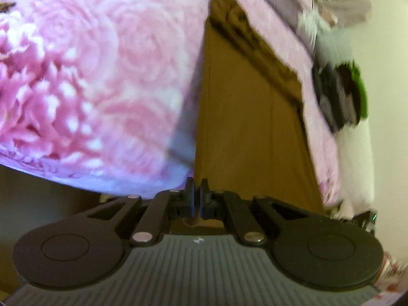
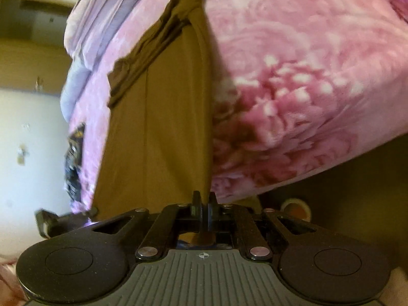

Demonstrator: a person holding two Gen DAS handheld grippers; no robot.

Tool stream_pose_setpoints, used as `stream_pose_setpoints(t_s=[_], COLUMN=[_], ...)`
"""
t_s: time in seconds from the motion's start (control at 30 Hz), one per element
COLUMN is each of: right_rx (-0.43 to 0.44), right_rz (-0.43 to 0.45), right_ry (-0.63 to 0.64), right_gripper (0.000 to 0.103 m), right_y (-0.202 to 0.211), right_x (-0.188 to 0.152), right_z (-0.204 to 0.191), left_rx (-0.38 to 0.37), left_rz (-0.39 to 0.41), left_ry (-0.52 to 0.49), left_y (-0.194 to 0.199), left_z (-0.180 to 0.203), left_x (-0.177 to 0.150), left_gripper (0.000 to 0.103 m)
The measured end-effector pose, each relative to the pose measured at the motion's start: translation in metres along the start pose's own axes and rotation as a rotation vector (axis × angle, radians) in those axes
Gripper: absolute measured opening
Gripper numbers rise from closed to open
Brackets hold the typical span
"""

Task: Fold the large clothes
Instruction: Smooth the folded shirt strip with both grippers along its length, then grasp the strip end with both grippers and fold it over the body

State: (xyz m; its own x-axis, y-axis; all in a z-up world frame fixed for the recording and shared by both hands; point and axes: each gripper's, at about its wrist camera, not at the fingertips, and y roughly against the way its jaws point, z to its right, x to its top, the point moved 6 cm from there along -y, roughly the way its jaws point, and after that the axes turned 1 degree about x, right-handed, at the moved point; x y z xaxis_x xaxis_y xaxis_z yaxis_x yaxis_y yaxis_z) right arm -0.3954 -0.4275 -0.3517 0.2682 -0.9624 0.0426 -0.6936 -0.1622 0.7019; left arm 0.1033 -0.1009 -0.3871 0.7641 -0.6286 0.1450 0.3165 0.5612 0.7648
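A large brown garment (image 1: 244,117) lies stretched across a bed covered by a pink rose-patterned blanket (image 1: 89,76). Its gathered, darker far end (image 1: 244,28) sits up the bed. My left gripper (image 1: 196,186) is shut on the garment's near left corner. In the right wrist view the same brown garment (image 2: 158,127) runs away from me, and my right gripper (image 2: 204,199) is shut on its near right corner. The pink blanket (image 2: 293,89) fills the right of that view. The other gripper (image 2: 51,219) shows at the lower left, dark and blurred.
A pile of dark and green clothes (image 1: 341,94) lies on the bed's right side, with pale clothes (image 1: 321,33) beyond. A lilac pillow or folded sheet (image 2: 102,25) sits at the bed's far end. A round pot (image 2: 295,207) stands on the floor beneath the bed's edge.
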Motion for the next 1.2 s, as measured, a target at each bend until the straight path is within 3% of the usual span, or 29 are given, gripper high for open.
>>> stream_pose_setpoints(t_s=[0.13, 0.23, 0.37, 0.47, 0.53, 0.57, 0.63, 0.67, 0.7, 0.77, 0.87, 1.0, 1.2], right_rx=[0.060, 0.082, 0.078, 0.066, 0.043, 0.030, -0.052, -0.103, -0.154, -0.189, -0.254, -0.301, -0.312], right_rz=[0.046, 0.095, 0.155, 0.202, 0.227, 0.242, 0.300, 0.333, 0.364, 0.363, 0.330, 0.338, 0.398], right_ry=[-0.011, -0.019, -0.042, -0.048, -0.104, -0.131, -0.147, -0.132, -0.105, -0.048, 0.097, 0.242, 0.285], right_gripper=[0.000, 0.000, 0.000, 0.000, 0.000, 0.005, 0.033, 0.054, 0.057, 0.057, 0.057, 0.057, 0.057], right_y=[0.011, 0.013, -0.006, -0.026, -0.047, -0.056, -0.068, -0.070, -0.073, -0.077, -0.088, -0.107, -0.125], right_x=[0.046, 0.098, 0.180, 0.244, 0.284, 0.299, 0.326, 0.334, 0.337, 0.336, 0.324, 0.321, 0.342], right_z=[-0.030, -0.050, -0.069, -0.075, -0.068, -0.064, -0.054, -0.051, -0.049, -0.045, -0.045, -0.056, -0.065], left_rx=[-0.071, -0.131, -0.164, -0.143, -0.094, -0.085, -0.007, 0.022, 0.044, 0.083, 0.126, 0.129, 0.133], left_rz=[0.098, 0.167, 0.201, 0.217, 0.221, 0.223, 0.245, 0.251, 0.249, 0.230, 0.193, 0.191, 0.196], left_ry=[-0.006, -0.027, -0.073, -0.073, -0.023, 0.002, 0.068, 0.077, 0.080, 0.070, -0.042, -0.166, -0.237], left_y=[0.009, -0.002, -0.038, -0.070, -0.098, -0.111, -0.134, -0.140, -0.145, -0.152, -0.157, -0.165, -0.186], left_z=[0.028, 0.049, 0.072, 0.081, 0.074, 0.070, 0.058, 0.053, 0.048, 0.042, 0.042, 0.056, 0.072], left_x=[0.050, 0.112, 0.199, 0.256, 0.289, 0.302, 0.324, 0.331, 0.335, 0.334, 0.326, 0.321, 0.334], left_gripper=[0.001, 0.001, 0.001, 0.001, 0.002, 0.003, 0.008, 0.014, 0.016, 0.020, 0.024, 0.030, 0.031])
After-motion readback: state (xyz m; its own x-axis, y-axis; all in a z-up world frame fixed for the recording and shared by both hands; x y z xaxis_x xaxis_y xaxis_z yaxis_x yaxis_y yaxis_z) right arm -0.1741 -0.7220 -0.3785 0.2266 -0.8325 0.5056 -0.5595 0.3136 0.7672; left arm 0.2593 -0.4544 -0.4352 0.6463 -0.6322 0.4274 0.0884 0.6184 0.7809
